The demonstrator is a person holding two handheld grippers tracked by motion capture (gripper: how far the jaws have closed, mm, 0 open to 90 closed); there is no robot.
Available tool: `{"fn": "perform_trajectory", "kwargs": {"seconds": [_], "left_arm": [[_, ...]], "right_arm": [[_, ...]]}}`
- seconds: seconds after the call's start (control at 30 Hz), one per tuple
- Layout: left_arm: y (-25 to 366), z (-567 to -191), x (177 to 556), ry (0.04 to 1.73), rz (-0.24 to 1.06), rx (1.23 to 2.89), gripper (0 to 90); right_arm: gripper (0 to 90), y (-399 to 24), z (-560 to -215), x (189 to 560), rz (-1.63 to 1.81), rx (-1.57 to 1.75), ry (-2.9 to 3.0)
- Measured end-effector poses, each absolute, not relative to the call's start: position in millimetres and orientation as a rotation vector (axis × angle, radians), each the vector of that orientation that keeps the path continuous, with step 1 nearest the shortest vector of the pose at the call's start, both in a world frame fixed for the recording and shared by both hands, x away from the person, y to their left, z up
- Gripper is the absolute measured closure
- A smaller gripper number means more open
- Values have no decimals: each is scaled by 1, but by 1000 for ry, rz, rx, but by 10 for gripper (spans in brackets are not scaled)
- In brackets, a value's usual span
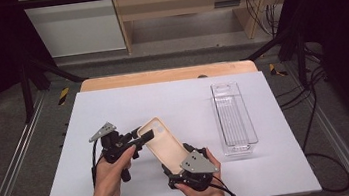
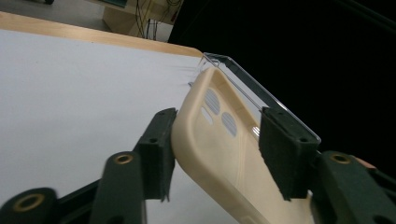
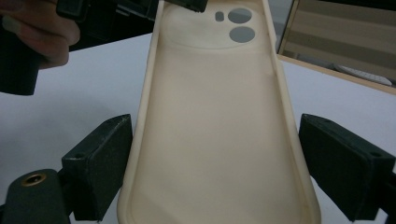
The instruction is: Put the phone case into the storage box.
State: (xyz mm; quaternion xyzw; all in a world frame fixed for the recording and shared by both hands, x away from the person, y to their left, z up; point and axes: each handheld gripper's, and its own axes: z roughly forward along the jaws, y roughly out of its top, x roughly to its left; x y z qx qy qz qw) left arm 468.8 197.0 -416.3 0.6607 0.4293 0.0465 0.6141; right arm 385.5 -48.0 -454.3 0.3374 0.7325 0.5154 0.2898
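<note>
A cream phone case [image 1: 160, 142] with camera cut-outs at its far end is held tilted above the white table [image 1: 113, 105], its hollow side up. My right gripper [image 1: 176, 164] grips its near end, and in the right gripper view both pads sit against the long sides of the case [image 3: 215, 116]. My left gripper [image 1: 143, 138] comes in from the left at the far, camera end. In the left gripper view its pads [image 2: 159, 144] press on the edges of the case [image 2: 219, 154], so it is shut on it.
A long clear plastic tray [image 1: 221, 122] lies on the right part of the table, and it also shows behind the case in the left gripper view as the tray [image 2: 243, 74]. The table's wooden far edge [image 1: 167, 75] borders a floor with dark frame legs.
</note>
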Motion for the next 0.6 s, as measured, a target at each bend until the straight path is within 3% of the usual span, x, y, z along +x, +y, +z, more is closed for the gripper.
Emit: {"fn": "perform_trajectory", "kwargs": {"seconds": [0.3, 0.6], "left_arm": [[203, -411, 464, 1003, 75, 1458, 733], [199, -407, 454, 993, 58, 1424, 781]], "right_arm": [[122, -43, -459, 388, 1363, 911, 1991], [117, -41, -462, 391, 1356, 922, 2033]]}}
